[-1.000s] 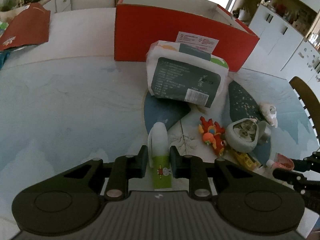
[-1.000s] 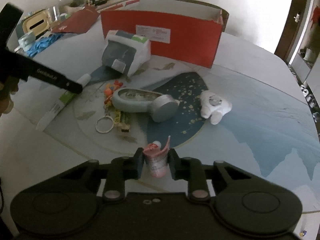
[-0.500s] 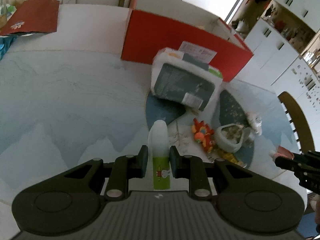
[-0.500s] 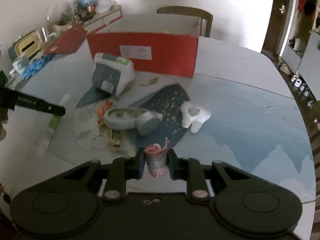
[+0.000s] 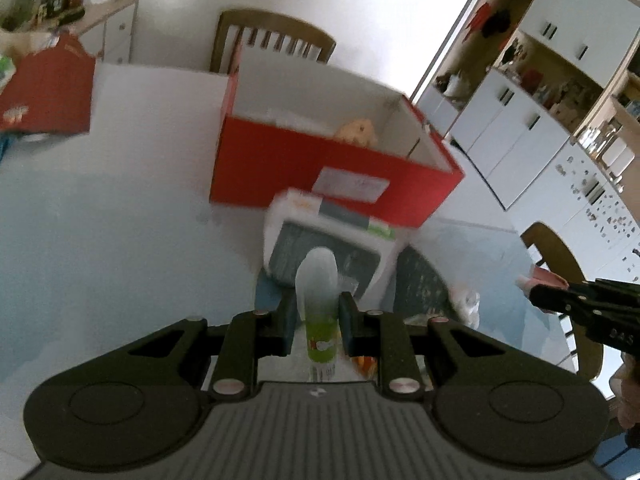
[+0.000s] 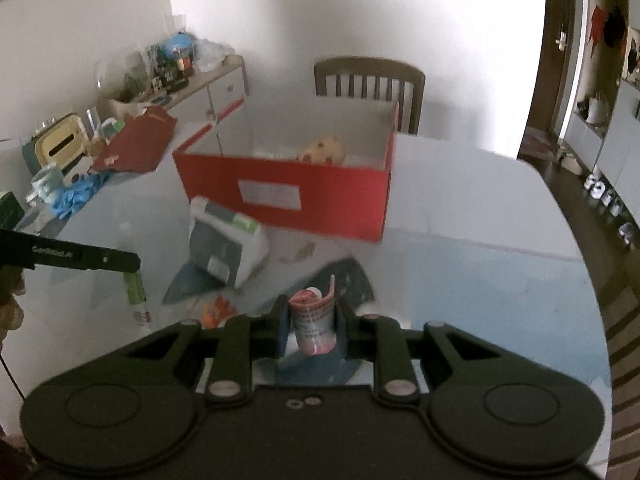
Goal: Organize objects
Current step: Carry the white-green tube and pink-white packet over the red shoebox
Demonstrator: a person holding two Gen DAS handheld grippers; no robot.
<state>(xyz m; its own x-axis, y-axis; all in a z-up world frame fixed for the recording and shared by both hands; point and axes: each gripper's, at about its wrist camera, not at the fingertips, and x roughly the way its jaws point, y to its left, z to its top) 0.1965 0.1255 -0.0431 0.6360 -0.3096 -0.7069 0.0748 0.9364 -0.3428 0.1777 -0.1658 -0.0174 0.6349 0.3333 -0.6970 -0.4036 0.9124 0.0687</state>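
Both hands are loaded, and the red cardboard box [image 5: 332, 168] sits dead ahead at twelve o'clock in both wrist views. The left gripper [image 5: 316, 320] has its jaws clamped on a green-and-white tube [image 5: 318, 300], which looks like a cream or toothpaste tube, cap end pointing away; they have just been closing that last bit tighter on it. The right gripper [image 6: 311, 322] is pinched shut on a small pink squeezed tube [image 6: 312, 322], its crimped tail sticking up at one o'clock.

How will these handle? Both look light and soft-walled. The green tube is long, and in the right wrist view it hangs below the left gripper's finger at nine o'clock, so it could swing or pivot in the pads. A hold nearer its middle would steady it. The pink one is short and crumpled, gripped across its body. That seems secure enough, though a hard squeeze might push contents toward the cap.

The box is open-topped with a plush toy [image 6: 324, 150] already inside, near the far wall, so these tubes likely go in beside it — a simple drop from above the rim.

Left on the table [image 6: 460, 208]: a white-and-grey packet [image 6: 226, 244] just in front of the box at eleven o'clock, and an orange toy [image 6: 216, 312] half hidden by the right gripper's body. The picture is blurred, so finer detail escapes me.
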